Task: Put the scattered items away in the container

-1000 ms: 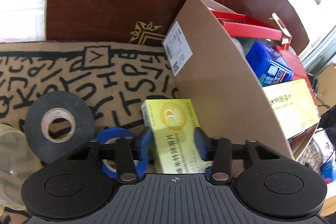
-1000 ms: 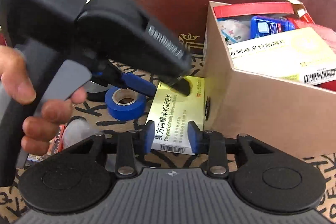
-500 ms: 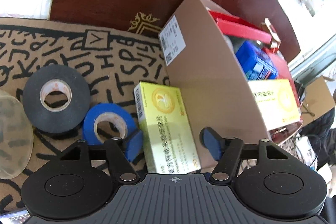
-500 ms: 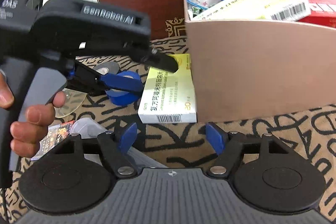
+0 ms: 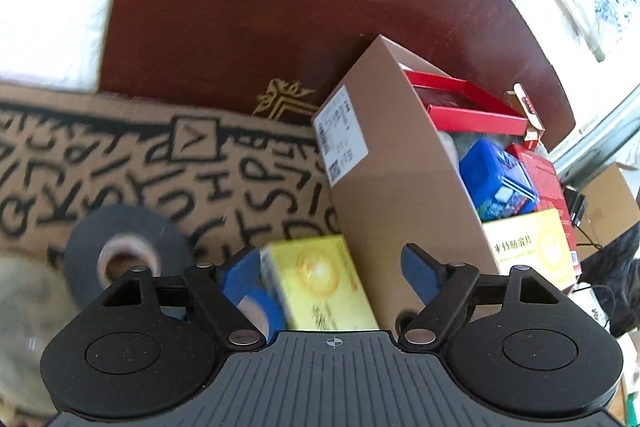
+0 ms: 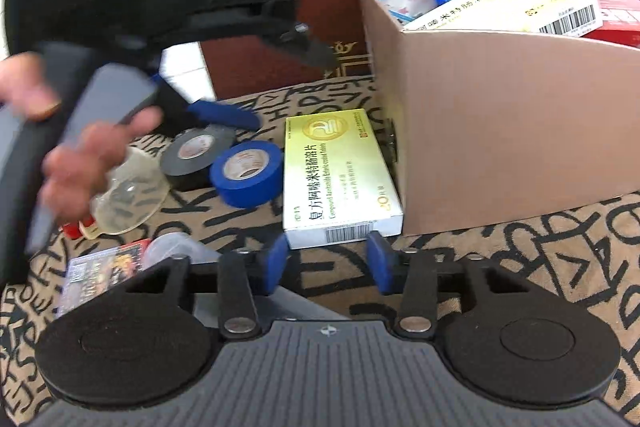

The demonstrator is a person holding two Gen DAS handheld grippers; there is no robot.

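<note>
A yellow medicine box (image 6: 340, 171) lies flat on the lettered cloth, its long side against the cardboard carton (image 6: 500, 131). My right gripper (image 6: 328, 261) sits just short of the box's near end; its jaws are closing, with the pads apart and nothing pressed between them. My left gripper (image 5: 328, 271) hangs above the same box (image 5: 320, 283). Its jaws are opening wide and the pads stand clear of the box on both sides. The carton (image 5: 392, 187) holds a red box, a blue pack (image 5: 496, 183) and another yellow box (image 5: 528, 247).
A black tape roll (image 6: 196, 157) and a blue tape roll (image 6: 246, 173) lie left of the yellow box. A clear plastic lid (image 6: 128, 195), a printed card packet (image 6: 100, 271) and a small red item sit further left. A hand (image 6: 80, 155) holds the left gripper there.
Both grippers let go of the yellow box, which now lies on the cloth. The left gripper opened wide and pulled back. The right opened, backed off, then narrowed again.
</note>
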